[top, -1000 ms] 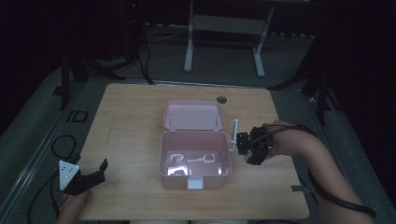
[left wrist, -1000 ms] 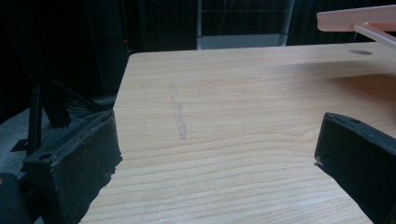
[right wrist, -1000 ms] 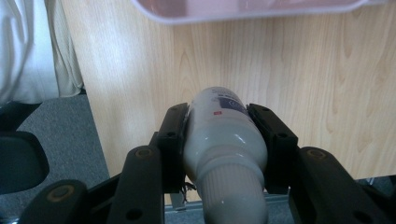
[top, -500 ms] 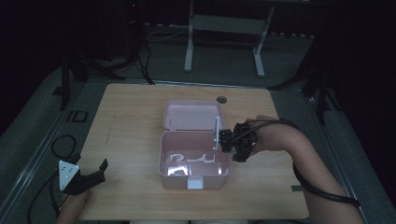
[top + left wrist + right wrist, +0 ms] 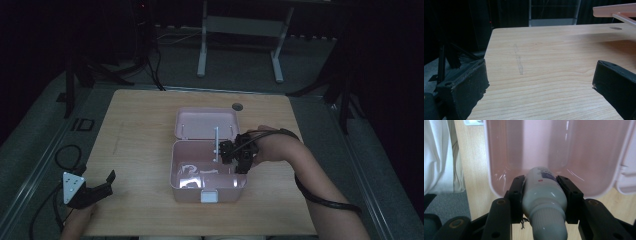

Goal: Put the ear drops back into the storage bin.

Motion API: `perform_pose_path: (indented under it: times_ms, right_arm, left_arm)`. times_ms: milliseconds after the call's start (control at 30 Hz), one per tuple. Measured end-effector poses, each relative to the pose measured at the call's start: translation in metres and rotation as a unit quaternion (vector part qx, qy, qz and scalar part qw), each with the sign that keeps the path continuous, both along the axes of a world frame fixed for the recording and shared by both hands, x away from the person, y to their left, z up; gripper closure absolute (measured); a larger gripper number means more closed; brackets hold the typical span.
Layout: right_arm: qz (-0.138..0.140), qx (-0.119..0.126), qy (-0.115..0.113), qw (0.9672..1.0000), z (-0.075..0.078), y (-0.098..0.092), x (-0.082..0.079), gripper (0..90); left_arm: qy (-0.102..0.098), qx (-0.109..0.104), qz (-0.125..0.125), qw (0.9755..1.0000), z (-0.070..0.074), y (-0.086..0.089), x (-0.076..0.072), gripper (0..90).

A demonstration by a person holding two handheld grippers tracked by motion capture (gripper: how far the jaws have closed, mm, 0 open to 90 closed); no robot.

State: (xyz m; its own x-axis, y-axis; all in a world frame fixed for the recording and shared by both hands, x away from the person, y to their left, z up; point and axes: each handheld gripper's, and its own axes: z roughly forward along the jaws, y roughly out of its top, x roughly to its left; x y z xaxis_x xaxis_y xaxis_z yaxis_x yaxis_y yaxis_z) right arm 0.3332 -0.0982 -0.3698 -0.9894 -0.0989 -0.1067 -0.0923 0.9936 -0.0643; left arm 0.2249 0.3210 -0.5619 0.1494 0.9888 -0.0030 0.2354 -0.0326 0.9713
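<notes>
Right claw (image 5: 544,195) grips a white bottle (image 5: 543,195) over the open pink box (image 5: 207,170) — left claw (image 5: 97,189) rests agape, empty, on the tabletop (image 5: 140,130).

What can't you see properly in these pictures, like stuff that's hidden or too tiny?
- Print on the white bottle: right gripper view, too blurred to read; its cap runs off the bottom edge.
- Bottle in the high view: the right tool covers most of it.
- What lies inside the pink box: high view, only pale glare.
- Left tool: its jaws stand apart; the person's hand is cut off by the bottom edge.
</notes>
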Motion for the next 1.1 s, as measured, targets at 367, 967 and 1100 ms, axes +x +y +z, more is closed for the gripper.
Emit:
perform_pose_path:
  times_ms: [367, 967, 1100]
  right_arm:
    - [-0.007, -0.017, 0.018, 0.9997, -0.049, 0.006, 0.012, 59.5]
    - [0.003, -0.010, 0.011, 0.9999, -0.090, 0.021, 0.018, 59.5]
    - [0.006, -0.024, 0.011, 0.9996, -0.100, 0.023, 0.018, 59.5]
  left_arm:
    - [0.000, 0.000, -0.001, 1.0000, 0.000, 0.000, 0.000, 0.3]
    - [0.000, 0.000, -0.001, 1.0000, 0.000, 0.000, 0.000, 0.3]
    - [0.000, 0.000, -0.001, 1.0000, 0.000, 0.000, 0.000, 0.3]
